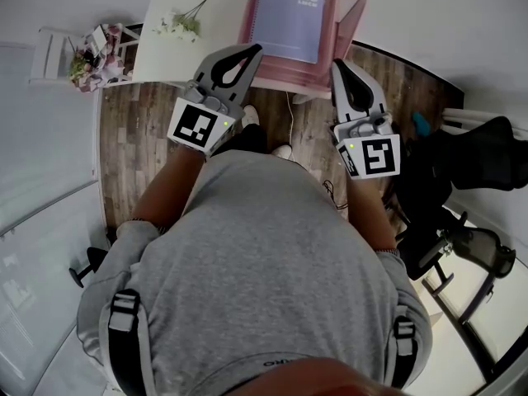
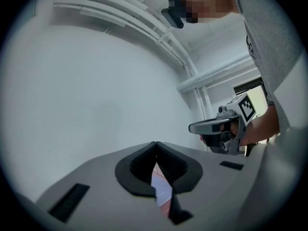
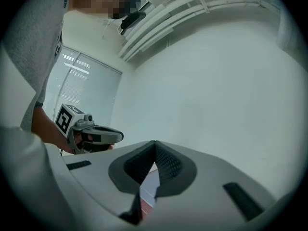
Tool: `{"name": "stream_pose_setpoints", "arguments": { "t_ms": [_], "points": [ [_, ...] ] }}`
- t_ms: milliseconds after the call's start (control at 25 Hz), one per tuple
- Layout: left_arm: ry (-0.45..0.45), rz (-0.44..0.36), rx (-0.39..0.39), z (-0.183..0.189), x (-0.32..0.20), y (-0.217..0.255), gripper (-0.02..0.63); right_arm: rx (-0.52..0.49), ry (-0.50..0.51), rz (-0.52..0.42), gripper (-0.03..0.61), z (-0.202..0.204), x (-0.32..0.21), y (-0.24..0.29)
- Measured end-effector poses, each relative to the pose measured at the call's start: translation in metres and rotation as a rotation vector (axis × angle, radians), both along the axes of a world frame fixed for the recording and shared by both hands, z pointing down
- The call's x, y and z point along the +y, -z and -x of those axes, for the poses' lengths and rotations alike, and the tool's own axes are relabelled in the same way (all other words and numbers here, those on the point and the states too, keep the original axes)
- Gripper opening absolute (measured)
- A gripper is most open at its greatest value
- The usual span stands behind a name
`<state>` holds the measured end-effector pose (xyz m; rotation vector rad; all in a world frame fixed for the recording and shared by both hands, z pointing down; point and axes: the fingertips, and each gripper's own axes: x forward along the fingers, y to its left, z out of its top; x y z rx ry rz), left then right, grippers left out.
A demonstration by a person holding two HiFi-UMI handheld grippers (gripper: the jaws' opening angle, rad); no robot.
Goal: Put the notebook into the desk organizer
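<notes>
In the head view a lavender notebook (image 1: 289, 19) lies flat on top of the pink desk organizer (image 1: 351, 11), which stands on the white desk (image 1: 161, 52). My left gripper (image 1: 252, 49) is held in the air just short of the organizer's near left corner. Its jaws are shut with nothing between them. My right gripper (image 1: 338, 64) hovers near the organizer's near right corner, also shut and empty. In the left gripper view the left gripper (image 2: 155, 143) has its tips together, and so has the right gripper (image 3: 154, 142) in its own view. Each shows only a sliver of lavender and pink below its jaws.
A sprig of white flowers (image 1: 181, 25) lies on the desk's left part. A small white rack with flowers (image 1: 91, 56) stands at the left wall. A black office chair (image 1: 470, 163) sits to the right. A cable (image 1: 290, 122) runs over the wooden floor below the desk.
</notes>
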<state>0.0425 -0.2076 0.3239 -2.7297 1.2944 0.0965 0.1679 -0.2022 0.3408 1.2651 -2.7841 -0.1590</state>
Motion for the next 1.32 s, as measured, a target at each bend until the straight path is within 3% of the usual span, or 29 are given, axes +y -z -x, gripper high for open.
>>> {"name": "stream_pose_setpoints", "arguments": {
  "t_ms": [320, 1320],
  "points": [
    [0.001, 0.015, -0.015, 0.002, 0.005, -0.011, 0.020, 0.036, -0.010, -0.006, 0.006, -0.004, 0.003, -0.010],
    [0.010, 0.023, -0.034, 0.007, -0.001, -0.012, 0.020, -0.003, 0.018, 0.015, 0.006, 0.000, -0.007, -0.009]
  ]
}}
